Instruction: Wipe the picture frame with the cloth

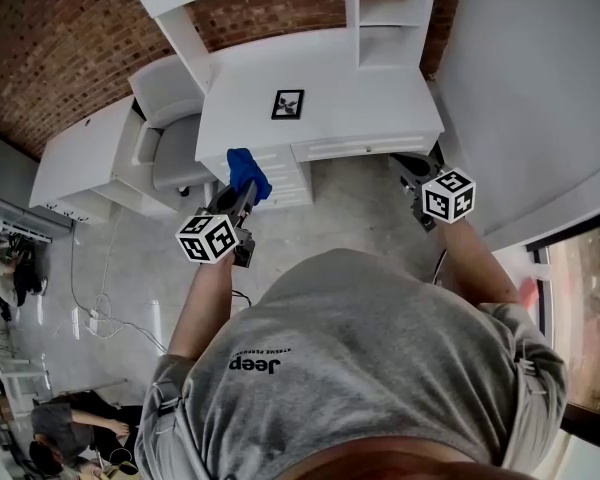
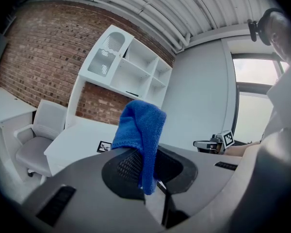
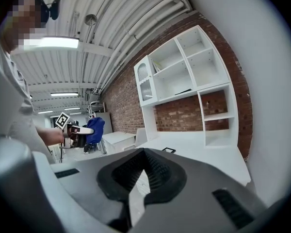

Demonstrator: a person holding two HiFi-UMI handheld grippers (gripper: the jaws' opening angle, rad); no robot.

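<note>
A small black picture frame (image 1: 287,104) lies flat on the white desk (image 1: 380,98); it also shows in the left gripper view as the frame (image 2: 105,147) and in the right gripper view as the frame (image 3: 168,150). My left gripper (image 1: 242,196) is held short of the desk's front edge, shut on a blue cloth (image 1: 248,172). The cloth (image 2: 140,130) stands up out of the left gripper (image 2: 145,166) and droops over it. My right gripper (image 1: 417,176) hovers by the desk's right front corner. The right gripper (image 3: 141,178) is shut with nothing in it.
A white office chair (image 1: 170,140) stands left of the desk, with a second white desk (image 1: 85,158) beyond it. A white shelf unit (image 1: 385,8) rises from the desk's back. A grey wall (image 1: 540,88) closes the right. Cables (image 1: 100,313) lie on the floor.
</note>
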